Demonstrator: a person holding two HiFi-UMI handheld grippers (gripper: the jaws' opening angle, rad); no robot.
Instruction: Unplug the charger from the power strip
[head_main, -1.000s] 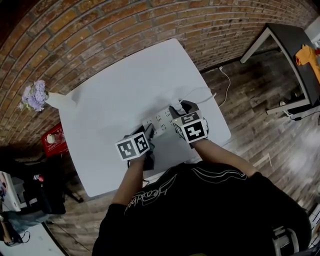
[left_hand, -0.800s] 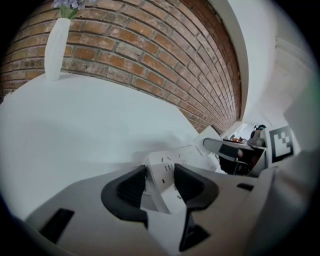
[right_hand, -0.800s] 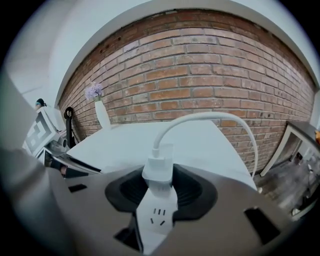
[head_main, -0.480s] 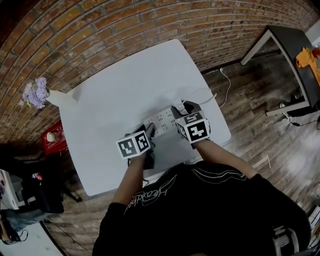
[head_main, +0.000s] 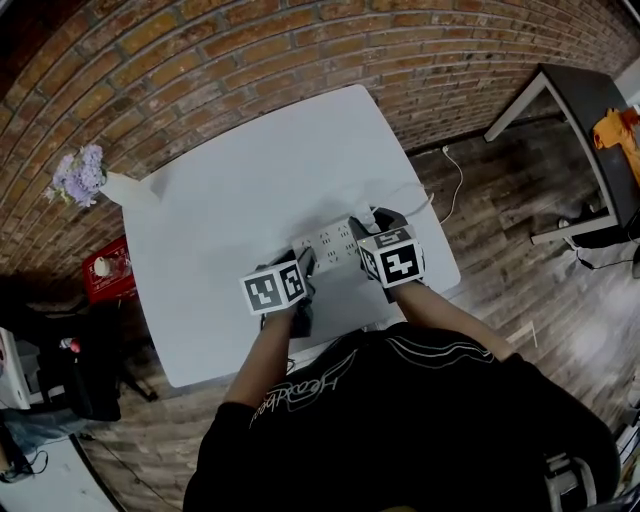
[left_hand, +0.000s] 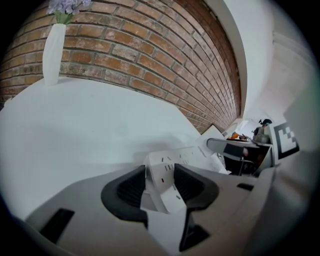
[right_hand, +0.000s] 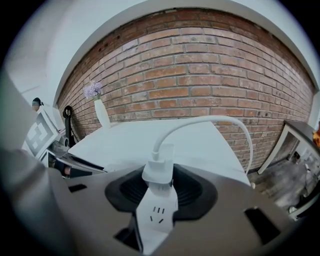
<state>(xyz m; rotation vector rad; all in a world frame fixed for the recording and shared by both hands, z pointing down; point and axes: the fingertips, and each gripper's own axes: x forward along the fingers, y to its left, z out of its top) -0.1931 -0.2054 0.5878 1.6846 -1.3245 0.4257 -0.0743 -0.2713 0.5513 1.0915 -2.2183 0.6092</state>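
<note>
**Charger seated in strip; both grippers engaged**

The white power strip (head_main: 328, 243) lay on the white table (head_main: 230, 190), toward the person's side. The left gripper (left_hand: 160, 184) was closed on one end of it, pads against the strip's sides. At the other end the charger (right_hand: 159, 171), a small white block with a white cable (right_hand: 210, 119) arching from its top, stood plugged in. The right gripper (right_hand: 160, 189) was part-closed on the charger, pads pressed to both sides.
</note>
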